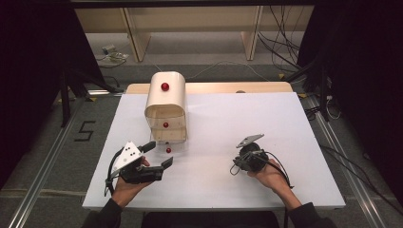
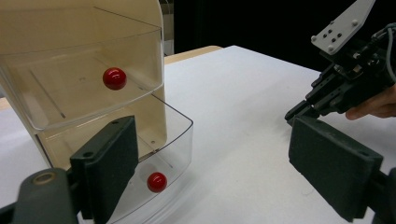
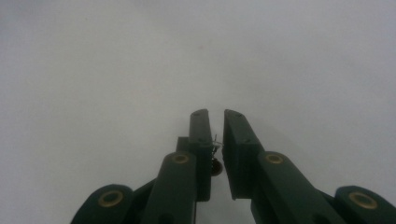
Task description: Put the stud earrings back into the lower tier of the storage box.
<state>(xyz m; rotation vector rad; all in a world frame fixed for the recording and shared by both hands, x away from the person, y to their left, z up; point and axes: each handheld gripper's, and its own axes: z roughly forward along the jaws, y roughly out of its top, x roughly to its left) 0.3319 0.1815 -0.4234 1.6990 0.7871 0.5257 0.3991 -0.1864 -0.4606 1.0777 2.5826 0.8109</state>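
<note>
A cream cabinet (image 1: 165,102) with clear drawers stands at the table's far left, a red knob (image 1: 165,86) on its top face. The lowest drawer (image 2: 180,133) is pulled out a little, and its red knob (image 2: 157,182) sits just in front of my left gripper's left pad. The drawer above (image 2: 84,79) stays in, with its own red knob (image 2: 114,78). My left gripper (image 1: 159,154) stands open beside the lowest drawer's front, holding nothing. My right gripper (image 3: 215,116) is shut with nothing between its jaws, pointing down at the white table (image 1: 247,118) to the right.
The white board covers a wooden table whose far edge (image 1: 214,87) shows behind the cabinet. Cables (image 1: 285,47) and shelf legs lie on the floor beyond. From the left gripper view, the right gripper (image 2: 295,114) sits across bare white surface.
</note>
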